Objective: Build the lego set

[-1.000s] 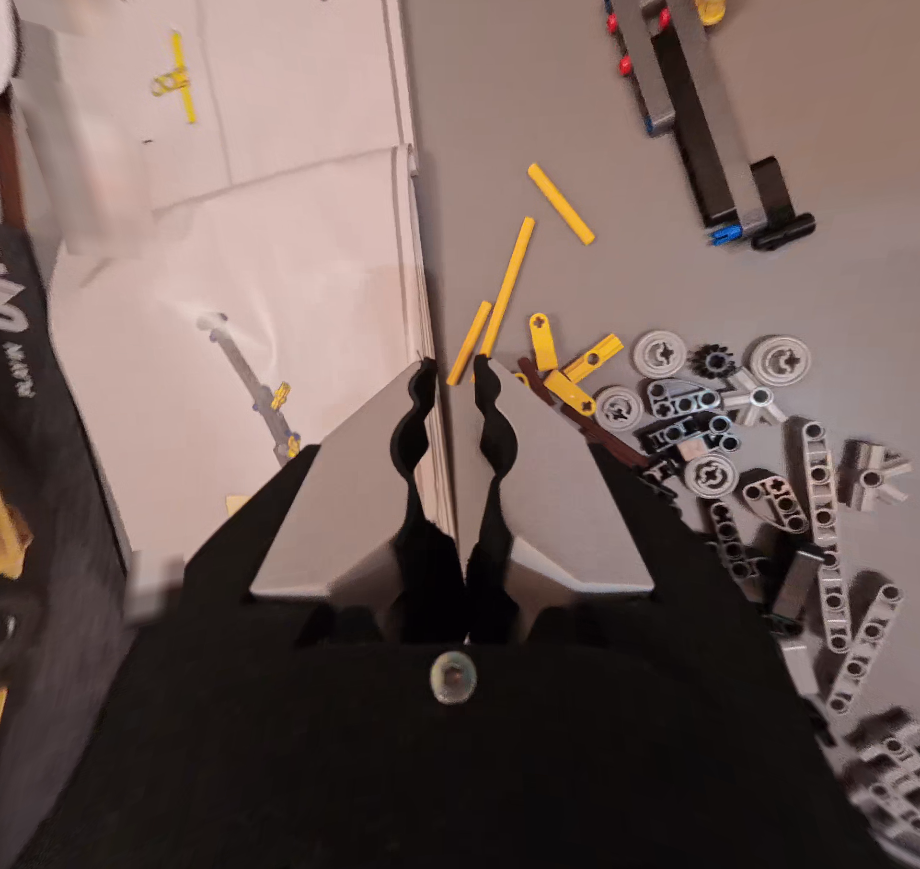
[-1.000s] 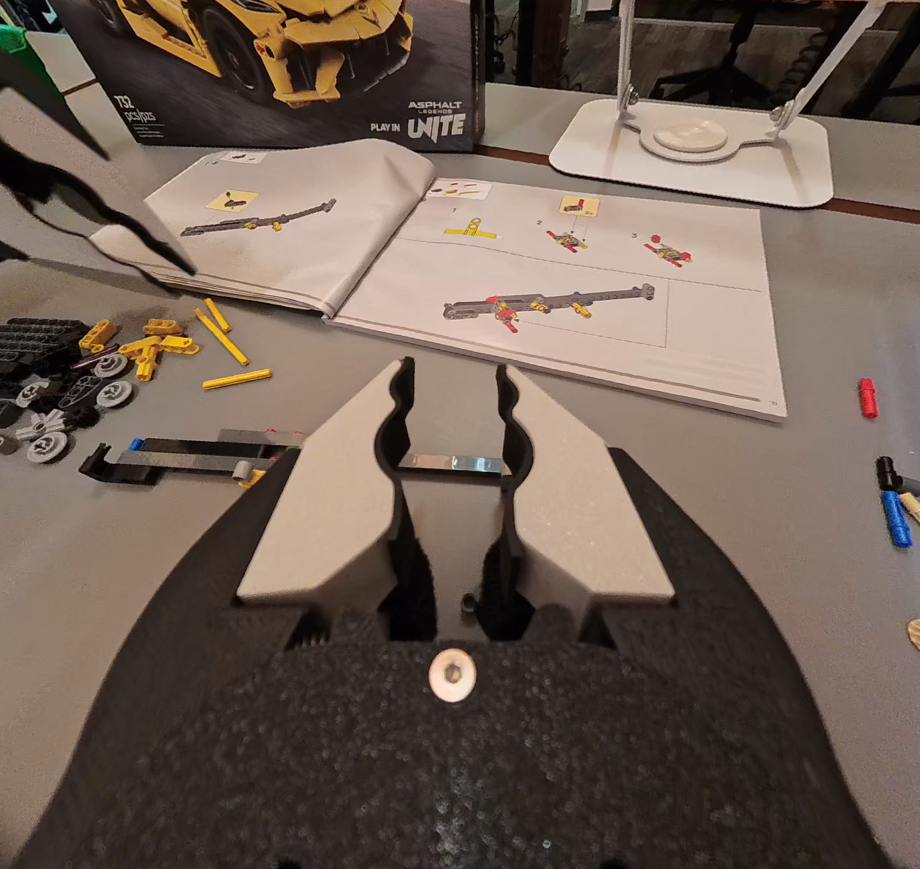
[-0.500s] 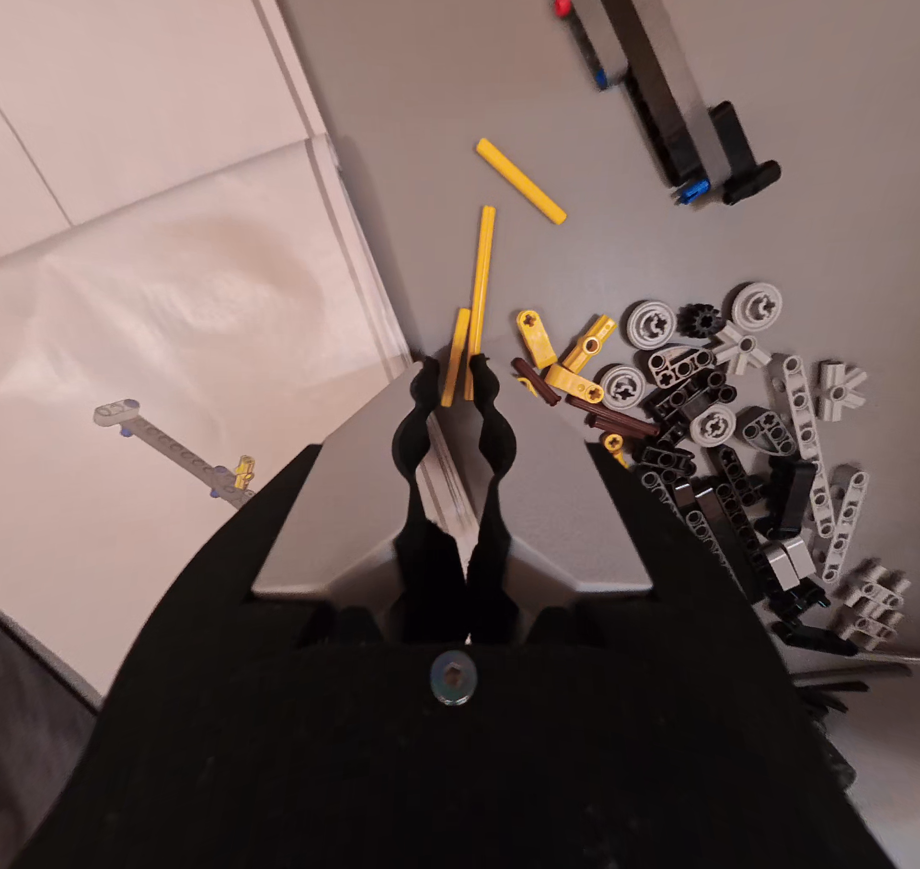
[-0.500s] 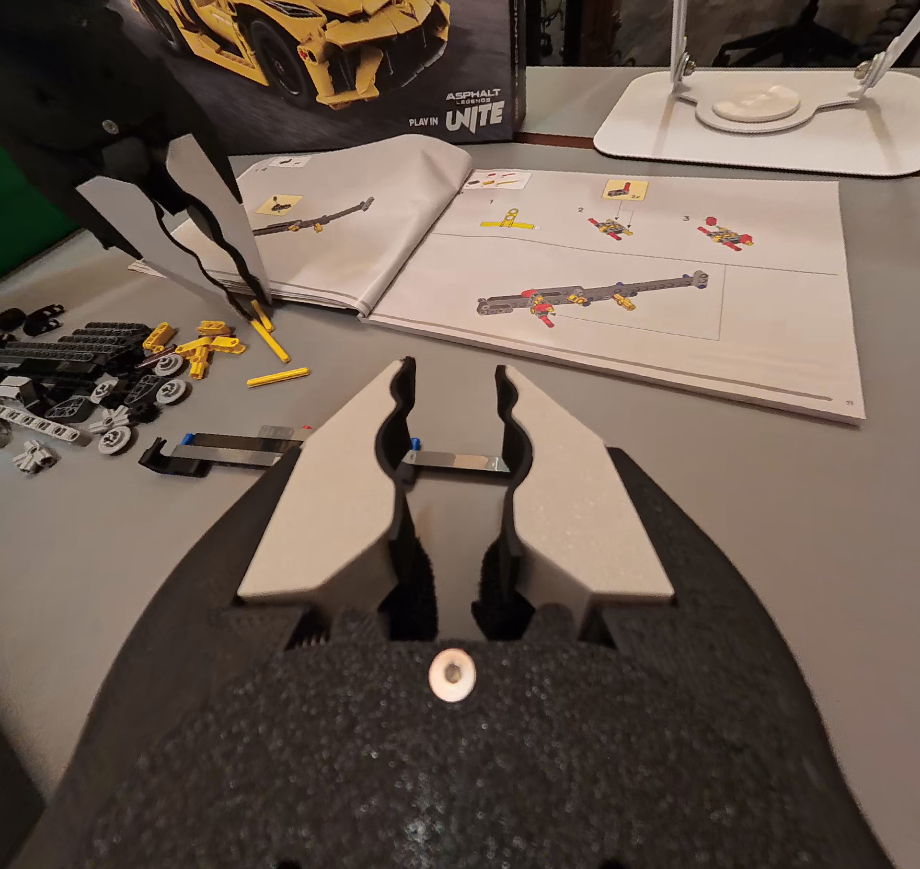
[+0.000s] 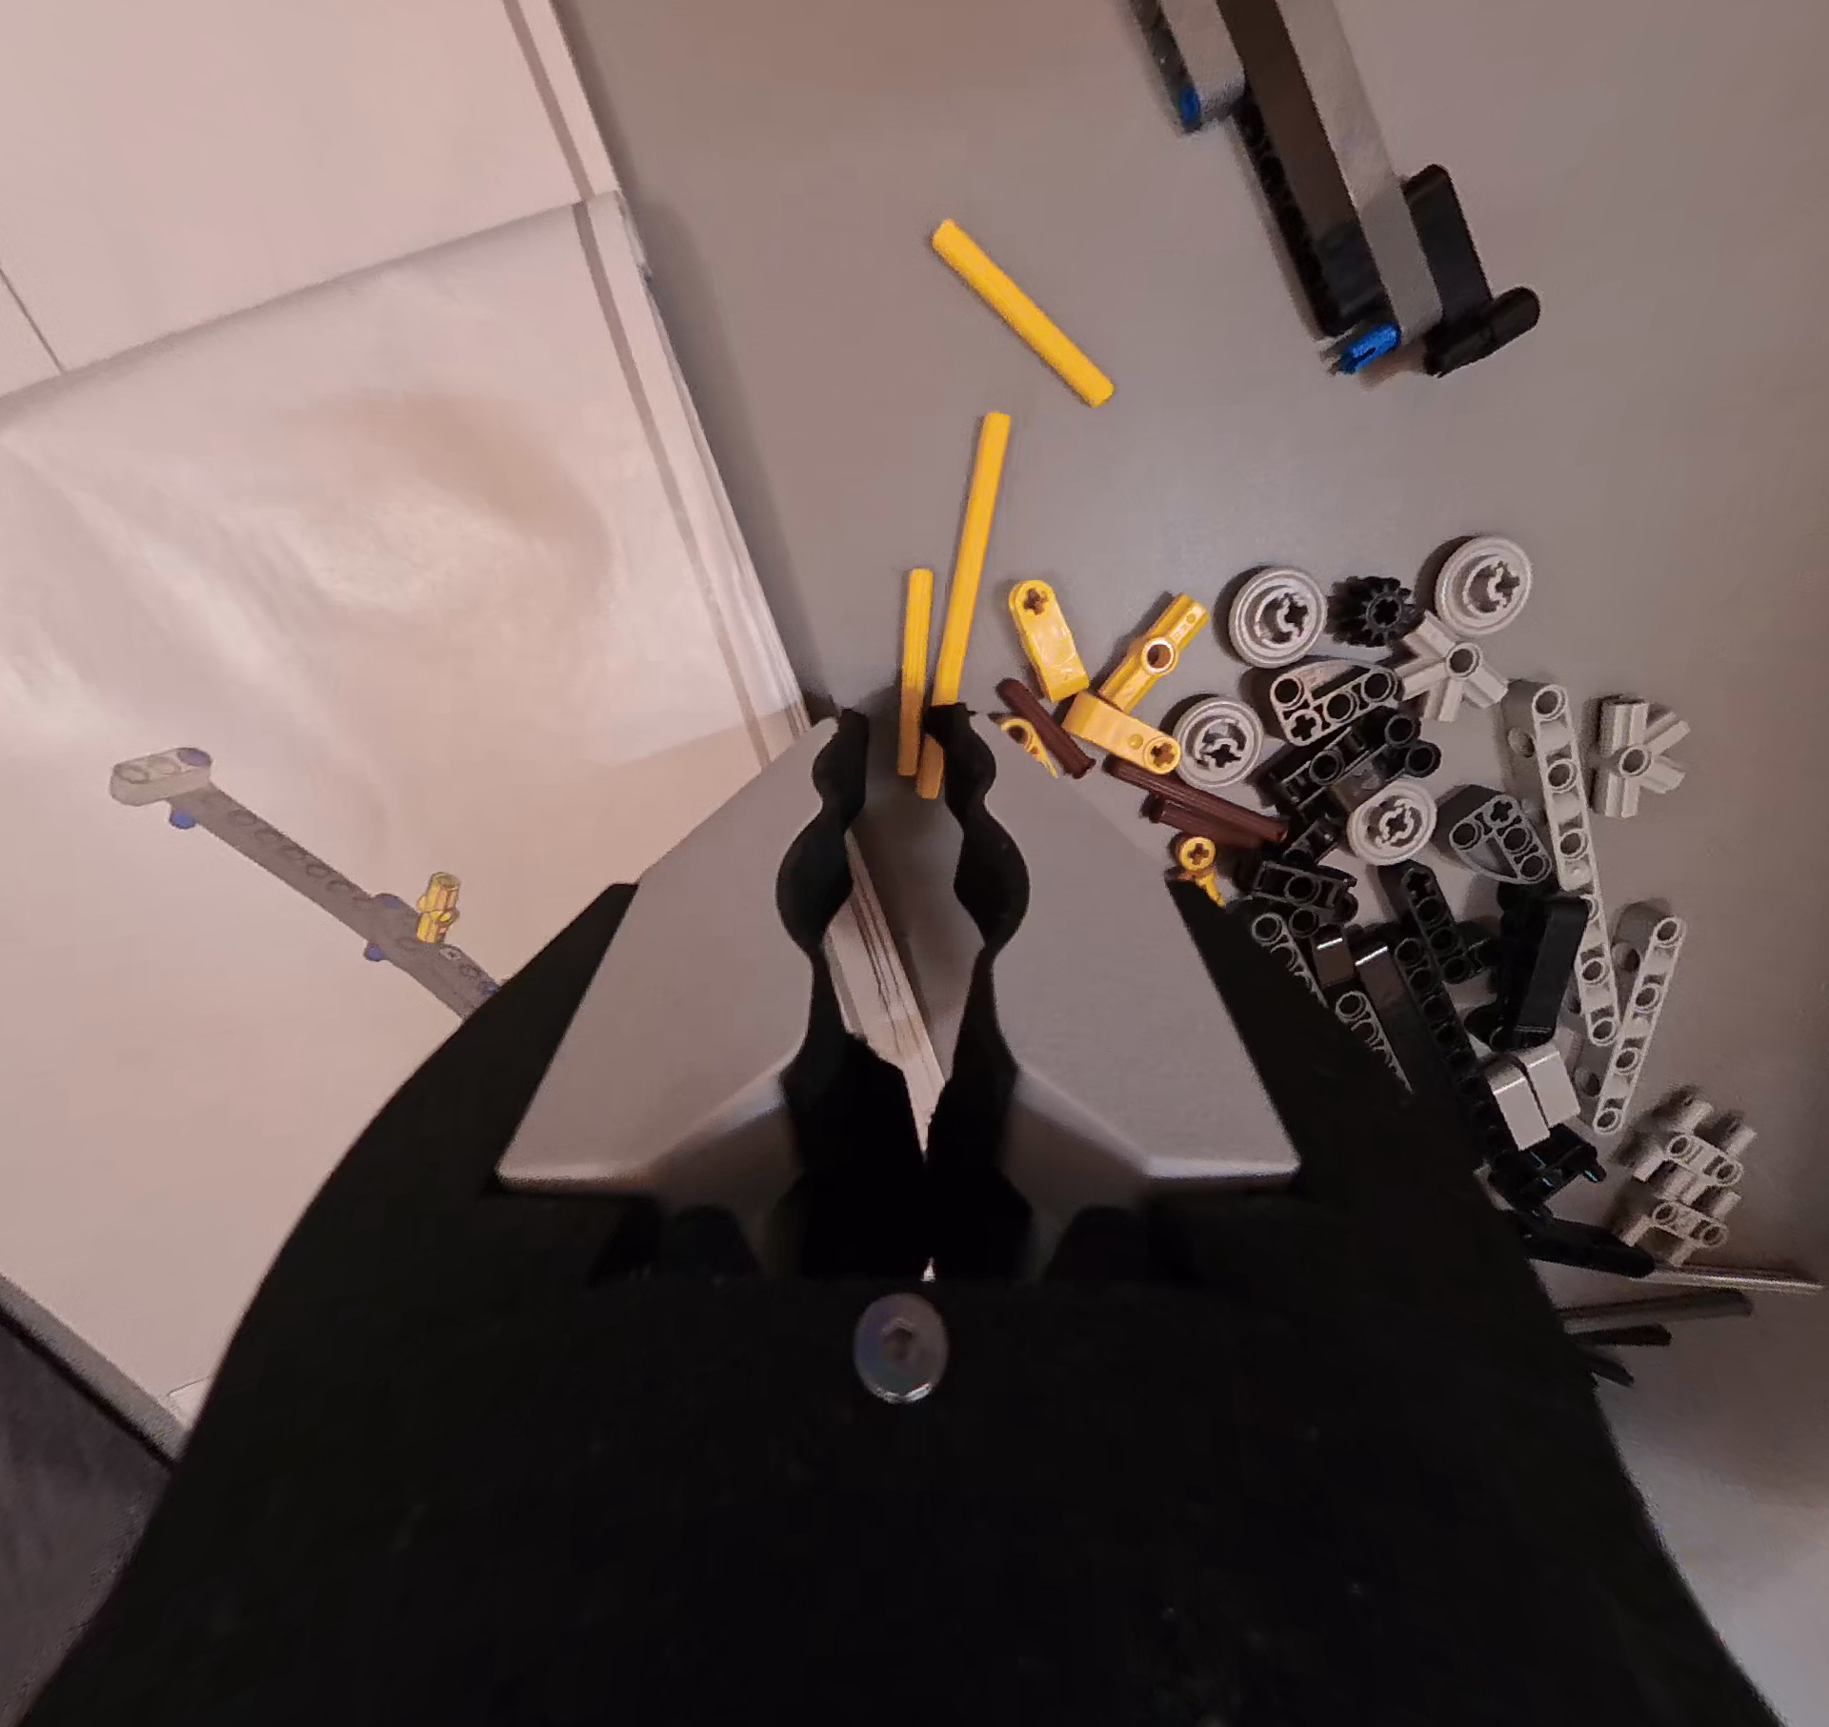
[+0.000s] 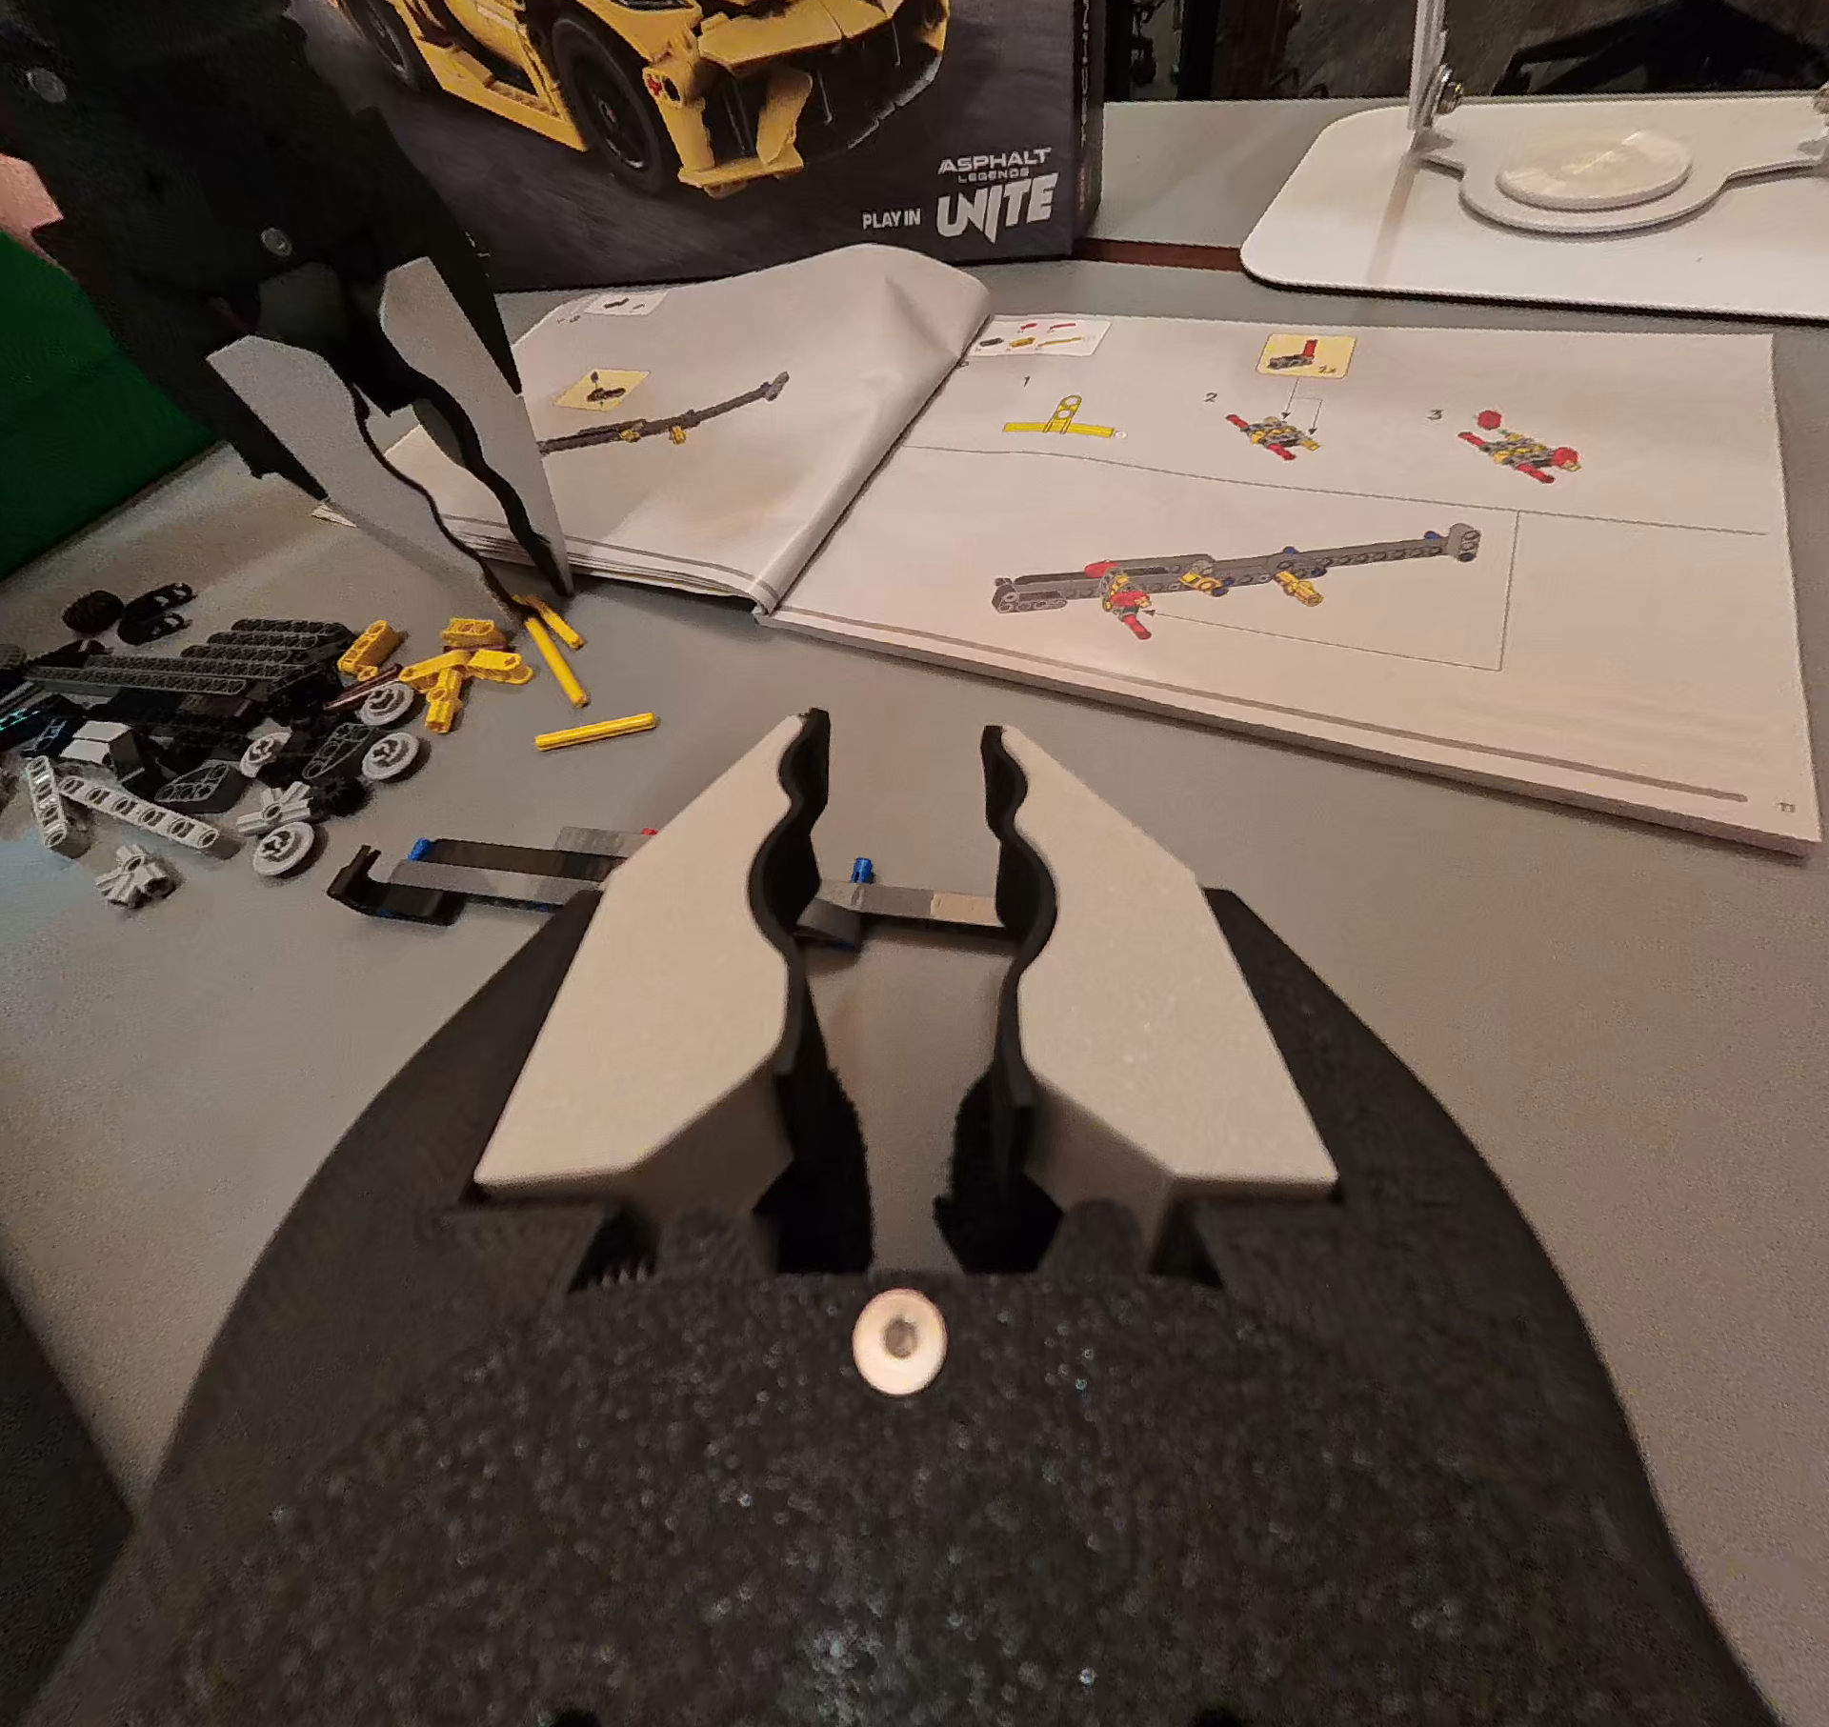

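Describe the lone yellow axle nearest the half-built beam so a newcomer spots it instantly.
Start at the open white instruction booklet on the grey table, then move toward the long grey-and-black beam assembly. Between them lies a short, thick yellow plastic axle; unlike the two thinner yellow axles lying side by side, it sits alone and angled.

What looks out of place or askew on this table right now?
Little stands out. The open paper instruction booklet has one left page bulging upward rather than lying flat. The loose plastic building pieces lie in an unsorted heap, ordinary for mid-build. Nothing appears spilled or damaged.
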The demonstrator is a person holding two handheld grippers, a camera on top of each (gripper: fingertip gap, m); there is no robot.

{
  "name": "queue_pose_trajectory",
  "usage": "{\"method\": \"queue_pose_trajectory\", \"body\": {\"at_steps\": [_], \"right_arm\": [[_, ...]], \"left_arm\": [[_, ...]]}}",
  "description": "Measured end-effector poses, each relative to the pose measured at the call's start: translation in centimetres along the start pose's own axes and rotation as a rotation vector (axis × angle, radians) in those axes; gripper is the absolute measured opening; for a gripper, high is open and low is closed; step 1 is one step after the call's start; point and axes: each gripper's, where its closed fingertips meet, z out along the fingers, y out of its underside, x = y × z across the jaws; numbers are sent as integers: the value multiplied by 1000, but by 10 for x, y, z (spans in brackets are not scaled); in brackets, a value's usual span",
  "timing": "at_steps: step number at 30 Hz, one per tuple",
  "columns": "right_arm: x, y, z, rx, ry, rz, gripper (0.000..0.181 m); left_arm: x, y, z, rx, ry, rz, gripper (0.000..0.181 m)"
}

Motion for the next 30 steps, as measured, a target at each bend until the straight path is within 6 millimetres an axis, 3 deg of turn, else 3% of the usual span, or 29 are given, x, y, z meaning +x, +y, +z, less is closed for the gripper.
{"method": "queue_pose_trajectory", "body": {"at_steps": [7, 11, 21, 24, 27, 30], "right_arm": [[-2, 2, 1, -11, -9, -1, 30], [-3, 3, 2, -15, -16, 2, 30], [-3, 4, 2, -20, -13, -7, 30], [-2, 4, 2, -18, -11, -9, 30], [-1, 4, 2, -17, -10, -10, 30], [-2, 3, 2, -14, -10, -13, 29]], "left_arm": [[12, -15, -17, 93, 87, -28, 12], [-2, -11, -10, 43, -5, 7, 11], [2, -9, 4, -6, -4, 56, 3], [-5, -11, 4, -2, -54, 60, 2], [-20, -22, -8, 50, -98, -24, 2], [-38, -51, -39, 166, -135, -108, 2]]}}
